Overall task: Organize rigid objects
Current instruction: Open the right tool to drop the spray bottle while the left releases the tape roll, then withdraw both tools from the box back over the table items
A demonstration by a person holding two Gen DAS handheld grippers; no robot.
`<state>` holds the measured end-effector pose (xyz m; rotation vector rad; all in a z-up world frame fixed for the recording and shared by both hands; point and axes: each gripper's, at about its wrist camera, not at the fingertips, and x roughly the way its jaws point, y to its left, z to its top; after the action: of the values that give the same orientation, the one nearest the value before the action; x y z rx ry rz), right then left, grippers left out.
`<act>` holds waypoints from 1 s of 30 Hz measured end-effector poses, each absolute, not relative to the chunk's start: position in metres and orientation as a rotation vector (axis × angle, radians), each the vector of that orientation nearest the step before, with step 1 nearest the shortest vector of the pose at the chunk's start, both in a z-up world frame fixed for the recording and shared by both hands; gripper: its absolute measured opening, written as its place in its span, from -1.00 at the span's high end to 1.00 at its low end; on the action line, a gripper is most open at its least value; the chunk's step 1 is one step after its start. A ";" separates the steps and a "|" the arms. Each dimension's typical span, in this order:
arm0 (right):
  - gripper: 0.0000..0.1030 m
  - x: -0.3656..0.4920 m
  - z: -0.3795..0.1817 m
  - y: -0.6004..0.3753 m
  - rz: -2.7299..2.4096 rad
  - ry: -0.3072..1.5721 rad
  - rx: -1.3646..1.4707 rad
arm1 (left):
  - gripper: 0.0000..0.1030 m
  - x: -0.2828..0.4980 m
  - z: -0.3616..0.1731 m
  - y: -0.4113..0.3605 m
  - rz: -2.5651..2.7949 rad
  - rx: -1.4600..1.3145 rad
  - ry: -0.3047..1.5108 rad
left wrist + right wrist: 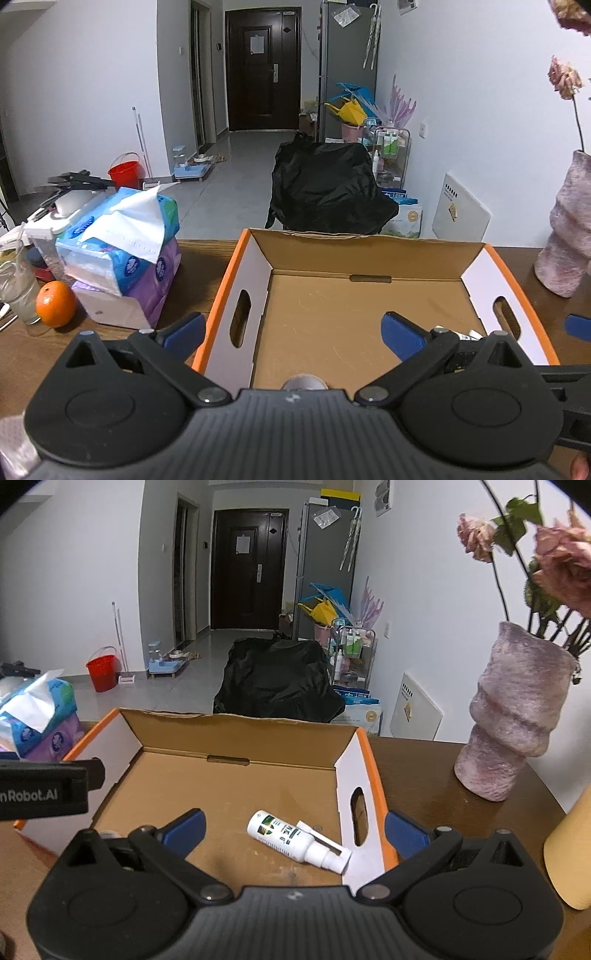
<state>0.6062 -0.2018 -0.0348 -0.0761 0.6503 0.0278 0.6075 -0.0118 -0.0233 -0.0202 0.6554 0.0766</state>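
**A:** so where's the spray bottle [295,837] being kept rn?

**B:** it's being left lying on its side in the cardboard box [236,738], right by the wall with the handle cutout, nozzle end touching it.

**A:** and the tongs?

**B:** both are being held wide apart, nothing pinched. The left gripper [293,332] is being hovered over the box's left wall, the right gripper [295,825] over the bottle corner. Tissue packs [125,243] and an orange [55,303] are being left beside the box.
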 end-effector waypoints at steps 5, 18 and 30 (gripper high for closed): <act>-1.00 0.581 -0.022 -0.203 0.029 0.633 -0.072 | -1.00 0.584 -0.013 -0.012 0.072 -0.029 0.644; -1.00 0.513 -0.002 -0.212 0.032 0.594 -0.056 | -1.00 0.515 0.006 -0.015 0.046 -0.030 0.610; -1.00 0.446 0.007 -0.222 0.053 0.548 -0.052 | -1.00 0.444 0.025 -0.019 0.020 -0.018 0.557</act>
<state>0.4463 -0.2217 0.0068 -0.0521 0.5480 0.0534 0.4444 -0.0192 0.0245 -0.0184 0.5570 0.0203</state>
